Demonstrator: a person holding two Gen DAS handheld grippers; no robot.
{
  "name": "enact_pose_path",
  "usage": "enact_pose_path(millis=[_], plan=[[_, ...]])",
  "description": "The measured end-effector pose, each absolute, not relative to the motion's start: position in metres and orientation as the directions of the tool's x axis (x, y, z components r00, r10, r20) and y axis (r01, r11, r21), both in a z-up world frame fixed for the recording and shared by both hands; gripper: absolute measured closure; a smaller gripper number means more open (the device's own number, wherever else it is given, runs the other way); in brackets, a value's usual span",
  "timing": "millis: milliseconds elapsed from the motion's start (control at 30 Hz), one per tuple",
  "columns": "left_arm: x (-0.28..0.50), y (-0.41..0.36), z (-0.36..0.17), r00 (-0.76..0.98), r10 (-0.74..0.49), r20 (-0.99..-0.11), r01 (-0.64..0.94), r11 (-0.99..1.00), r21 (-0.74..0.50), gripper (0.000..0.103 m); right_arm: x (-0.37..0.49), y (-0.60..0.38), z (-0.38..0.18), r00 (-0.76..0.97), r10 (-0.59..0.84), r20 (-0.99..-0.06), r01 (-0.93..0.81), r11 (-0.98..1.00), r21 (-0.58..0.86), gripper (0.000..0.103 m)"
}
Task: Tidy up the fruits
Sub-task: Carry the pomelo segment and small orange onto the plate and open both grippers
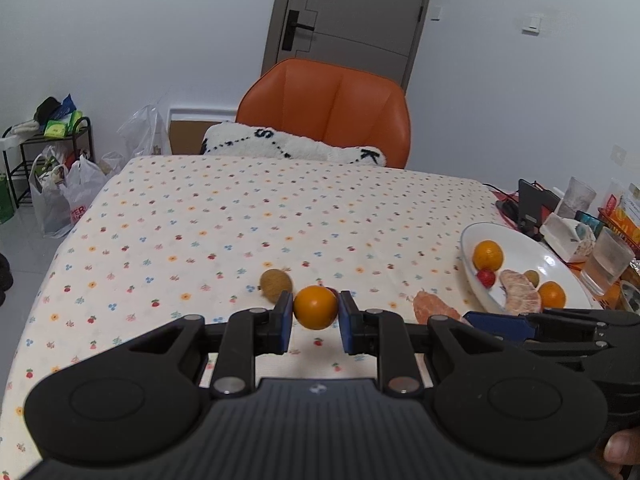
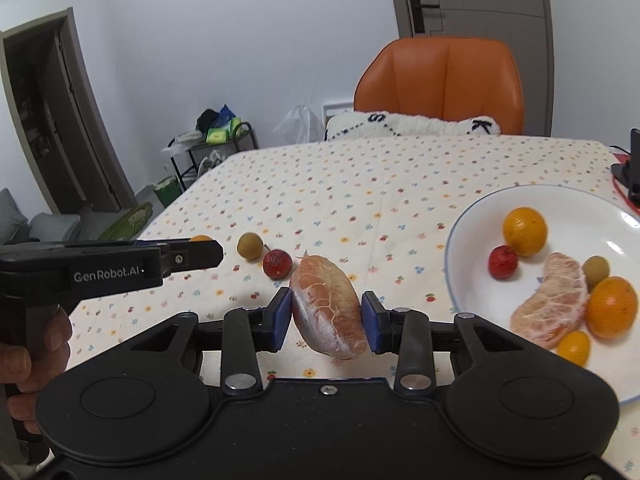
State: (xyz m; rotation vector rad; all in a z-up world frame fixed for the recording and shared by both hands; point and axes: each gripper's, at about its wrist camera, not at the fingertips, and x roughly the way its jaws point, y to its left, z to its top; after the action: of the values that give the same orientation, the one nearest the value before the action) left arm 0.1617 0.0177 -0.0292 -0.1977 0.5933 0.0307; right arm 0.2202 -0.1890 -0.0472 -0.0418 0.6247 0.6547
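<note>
Left tongs [image 1: 315, 316] pinch an orange [image 1: 315, 307] between both pads. Right tongs [image 2: 326, 316] pinch a peeled pomelo segment [image 2: 328, 306], near the plate [image 2: 472, 216].

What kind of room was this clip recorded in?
Most likely a home dining area: a table under a flower-print tablecloth, an orange chair pulled up to it, a panelled door behind, and full shopping bags on the floor.
</note>
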Motion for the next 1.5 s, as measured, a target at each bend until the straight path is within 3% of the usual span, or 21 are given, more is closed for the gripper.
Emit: enact_pose_path(millis=[1500], plan=[[0.191, -0.107, -0.018, 0.830, -0.178, -0.528, 0.120, 0.983, -0.142, 0.081, 0.225, -0.336, -0.039, 0.783, 0.386, -0.489, -0.335, 0.923, 0.192, 0.068]])
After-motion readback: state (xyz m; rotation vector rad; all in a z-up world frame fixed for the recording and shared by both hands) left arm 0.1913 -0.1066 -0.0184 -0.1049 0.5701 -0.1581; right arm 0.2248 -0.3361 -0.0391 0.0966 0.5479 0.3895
